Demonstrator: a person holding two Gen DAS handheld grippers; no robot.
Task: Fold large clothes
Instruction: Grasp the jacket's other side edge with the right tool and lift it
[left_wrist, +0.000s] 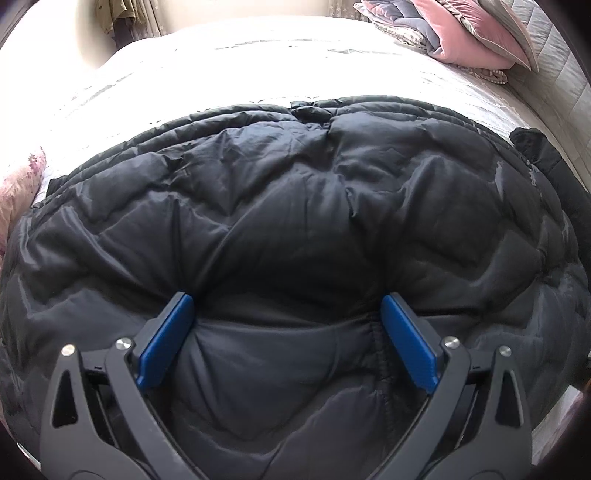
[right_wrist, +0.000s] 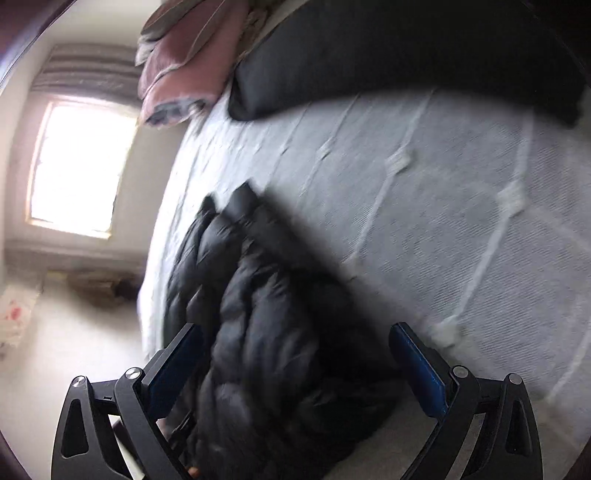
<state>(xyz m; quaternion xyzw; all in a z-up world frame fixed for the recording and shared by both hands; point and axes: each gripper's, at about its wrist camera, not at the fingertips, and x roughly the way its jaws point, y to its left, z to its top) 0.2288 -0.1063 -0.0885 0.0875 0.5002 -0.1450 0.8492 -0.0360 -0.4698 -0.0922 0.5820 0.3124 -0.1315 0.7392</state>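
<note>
Seemingly mid-fold: black puffer coat (left_wrist: 295, 206) bunched on the bed (left_wrist: 229, 70).
Left gripper (left_wrist: 287, 314) fingers spread, pressing it; right gripper (right_wrist: 295, 347) fingers spread, empty; pillows (left_wrist: 461, 33) at 1 o'clock.

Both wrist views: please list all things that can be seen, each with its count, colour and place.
puffer jacket: one, black, spread on the bed in the left wrist view; in the right wrist view it lies bunched at the bed's edge.
bedcover: one, pale with a stitched pattern, under the jacket.
folded quilts: a pile, pink and grey, far right corner of the bed.
window: one, bright, on the wall left in the right wrist view.
floor: pale, beside the bed.
left tongs: one, black with blue pads, open, pressing on the jacket.
right tongs: one, black with blue pads, open around the bunched jacket.
</note>
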